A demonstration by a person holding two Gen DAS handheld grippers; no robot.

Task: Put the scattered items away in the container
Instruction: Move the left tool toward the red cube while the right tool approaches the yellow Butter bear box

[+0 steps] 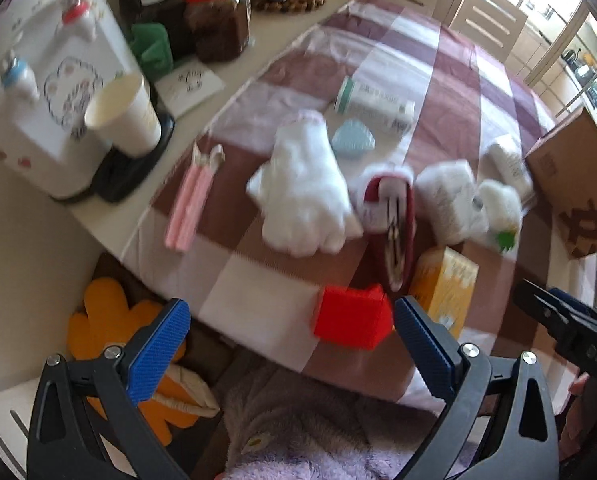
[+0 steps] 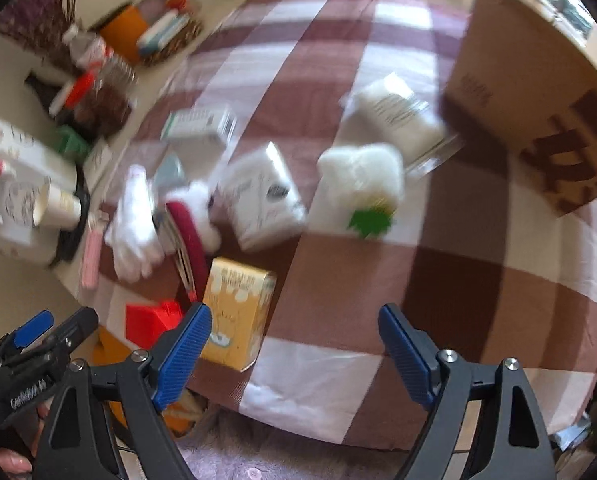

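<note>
Left wrist view, by size: checked cloth; cardboard box at 3 o'clock, interior hidden, contents cannot be told; white glove; yellow carton; red block, smallest. Left gripper: spread wide, empty. Right gripper: spread wide, empty. Red block lies at 12 o'clock just ahead of the left gripper, the nearer tool; yellow carton at 11 o'clock of the right.

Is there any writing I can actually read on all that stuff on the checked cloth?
Nothing reads clearly.
Cardboard box: large dark characters and a small label, blurred.
Yellow box: print, too blurred.
White-and-green box: lettering, unreadable.
Tissue pack: small logo, unreadable.
Left gripper's body: white lettering, illegible.
</note>
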